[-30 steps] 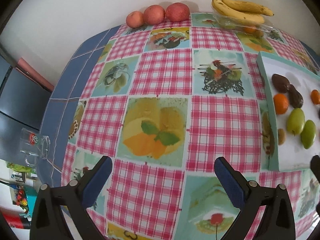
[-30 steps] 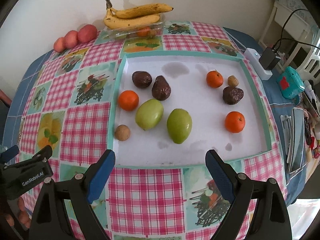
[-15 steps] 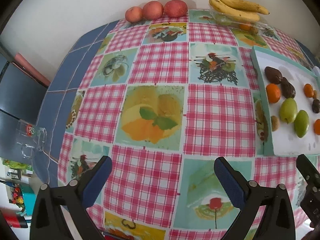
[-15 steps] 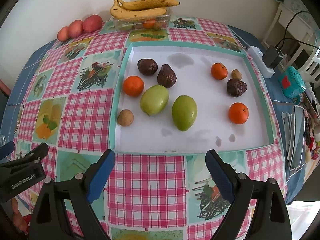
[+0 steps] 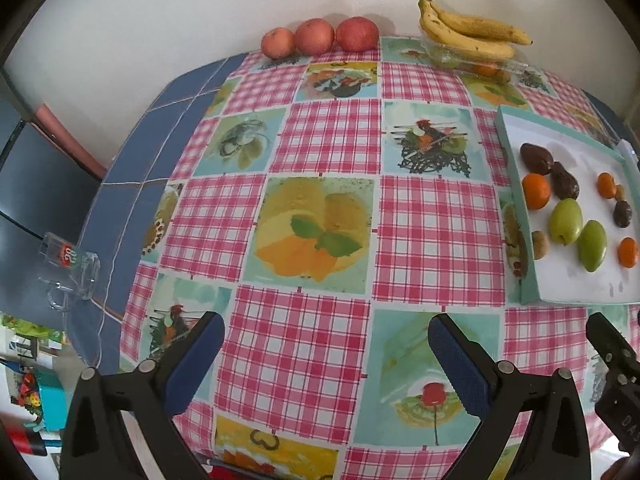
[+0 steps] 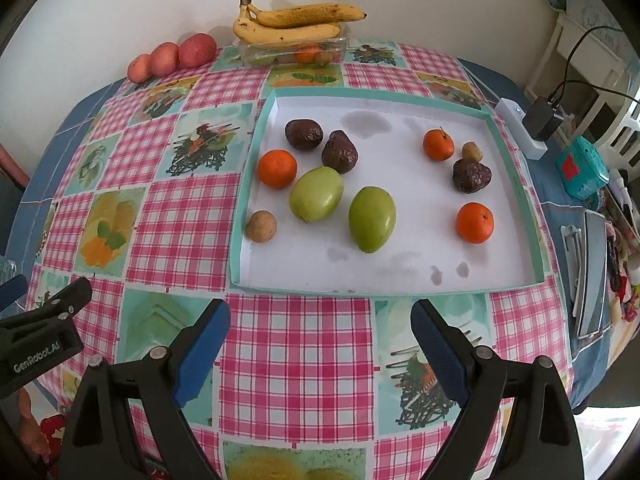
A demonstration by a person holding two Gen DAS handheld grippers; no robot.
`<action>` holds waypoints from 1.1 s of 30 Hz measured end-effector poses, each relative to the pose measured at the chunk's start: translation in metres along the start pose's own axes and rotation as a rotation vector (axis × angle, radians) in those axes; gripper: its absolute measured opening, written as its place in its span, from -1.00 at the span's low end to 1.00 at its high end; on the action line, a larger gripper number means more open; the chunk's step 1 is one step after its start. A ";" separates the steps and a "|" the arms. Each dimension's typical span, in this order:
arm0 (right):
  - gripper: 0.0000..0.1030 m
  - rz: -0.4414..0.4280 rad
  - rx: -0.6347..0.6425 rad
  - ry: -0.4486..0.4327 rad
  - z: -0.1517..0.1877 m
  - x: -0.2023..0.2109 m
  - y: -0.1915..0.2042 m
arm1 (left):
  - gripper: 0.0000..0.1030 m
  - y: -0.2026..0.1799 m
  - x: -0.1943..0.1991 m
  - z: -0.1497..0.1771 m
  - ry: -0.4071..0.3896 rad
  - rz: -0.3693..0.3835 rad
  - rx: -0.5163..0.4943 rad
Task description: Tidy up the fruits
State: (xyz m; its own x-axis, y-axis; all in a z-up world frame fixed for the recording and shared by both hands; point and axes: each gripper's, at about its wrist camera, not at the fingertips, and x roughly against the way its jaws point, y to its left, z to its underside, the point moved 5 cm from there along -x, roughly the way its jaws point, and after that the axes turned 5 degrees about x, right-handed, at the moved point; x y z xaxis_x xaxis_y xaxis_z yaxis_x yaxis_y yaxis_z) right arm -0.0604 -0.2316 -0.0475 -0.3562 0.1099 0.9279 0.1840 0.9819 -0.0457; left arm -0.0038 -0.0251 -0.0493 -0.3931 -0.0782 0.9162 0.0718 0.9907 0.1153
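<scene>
On the checked tablecloth (image 6: 296, 344) lies a shallow white tray (image 6: 516, 184) with a teal rim, its long side running left to right in the right wrist view, and the loose fruit sits inside it. Two green mangoes lie near the middle: the left mango (image 6: 316, 194) tilts with its long axis toward the far right, while the right mango (image 6: 372, 219) lies with its long axis nearly straight away from the camera. Around them rest three oranges (image 6: 277, 168), three dark wrinkled fruits (image 6: 339, 152) and two small brown fruits (image 6: 261, 226), most of them apart from one another.

Against the wall stands a clear plastic box (image 6: 294, 52) with a bunch of bananas (image 6: 292, 22) across its top, tips pointing right. Three red apples (image 6: 172, 58) sit in a row to its left. A power strip (image 6: 520, 128) and a phone (image 6: 592, 272) lie past the tray's right edge.

The right gripper (image 6: 320, 348) hovers over the cloth just short of the tray's near rim, fingers wide apart and empty. The left gripper (image 5: 326, 360) hangs over bare cloth, well left of the tray (image 5: 516, 168), fingers likewise spread with nothing between them. A glass mug (image 5: 70, 272) stands at the table's left edge.
</scene>
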 end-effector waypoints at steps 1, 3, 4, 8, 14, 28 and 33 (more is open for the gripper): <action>0.79 -0.001 0.000 0.000 0.000 0.000 0.000 | 1.00 0.001 0.001 0.000 -0.004 0.007 0.002; 0.79 0.000 0.001 0.000 0.000 0.000 0.000 | 1.00 0.001 0.003 0.000 -0.014 0.016 0.004; 0.79 0.000 0.001 -0.001 0.000 0.000 0.000 | 1.00 0.001 0.003 0.001 -0.017 0.017 0.004; 0.79 0.000 0.002 -0.002 0.000 0.001 -0.001 | 1.00 -0.001 0.004 0.000 -0.018 0.026 -0.003; 0.79 -0.001 0.006 -0.002 -0.001 0.002 0.000 | 1.00 0.000 0.005 -0.001 -0.031 0.039 0.007; 0.79 0.001 0.010 -0.001 -0.001 0.001 0.001 | 1.00 -0.003 0.003 0.001 -0.023 0.041 -0.007; 0.79 0.001 0.014 0.001 -0.001 0.001 0.001 | 1.00 -0.003 0.002 0.001 -0.021 0.042 -0.006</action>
State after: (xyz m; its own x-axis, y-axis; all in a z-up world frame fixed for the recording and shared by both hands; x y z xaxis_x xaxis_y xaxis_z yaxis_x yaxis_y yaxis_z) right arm -0.0595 -0.2302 -0.0466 -0.3547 0.1103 0.9284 0.1711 0.9839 -0.0515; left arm -0.0059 -0.0283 -0.0480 -0.4092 -0.0339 0.9118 0.0940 0.9924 0.0790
